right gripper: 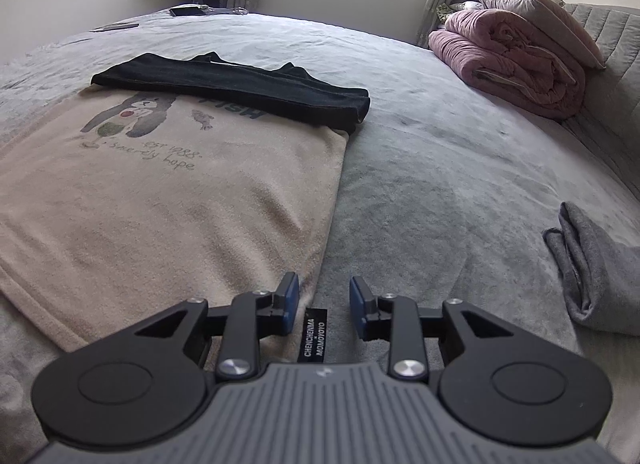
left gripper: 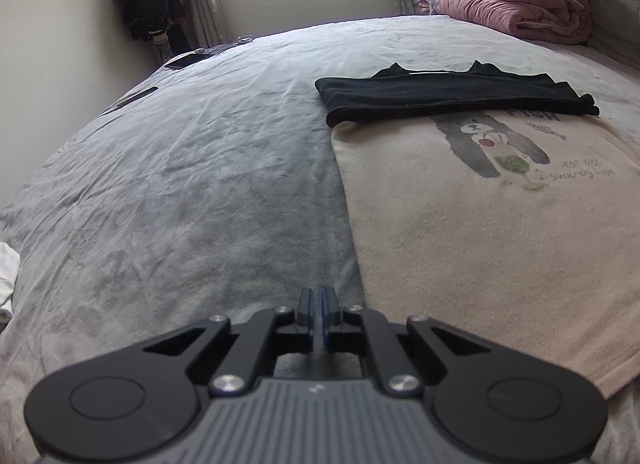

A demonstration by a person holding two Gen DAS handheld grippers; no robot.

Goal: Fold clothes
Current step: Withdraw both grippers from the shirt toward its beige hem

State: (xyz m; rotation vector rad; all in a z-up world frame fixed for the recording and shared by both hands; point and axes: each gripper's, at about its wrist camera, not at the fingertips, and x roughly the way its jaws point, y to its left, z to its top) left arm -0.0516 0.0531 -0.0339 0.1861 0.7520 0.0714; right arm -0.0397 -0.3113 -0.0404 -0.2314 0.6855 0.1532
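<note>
Fuzzy cream shirt (right gripper: 168,216), plush bedspread (right gripper: 432,168)

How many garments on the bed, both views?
3, maybe more hidden. Cream printed T-shirt spread flat at the near edge; folded black garment lying across its far end; grey garment bunched on the right. White fabric at the left edge is unclear.

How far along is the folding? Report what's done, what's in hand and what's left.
Done: the black garment lies folded across the top of the cream printed T-shirt. In hand: nothing is gripped; the left claw is shut at the shirt's side edge, the right claw open over its black label. Left: the shirt lies flat, unfolded; a grey garment waits.
</note>
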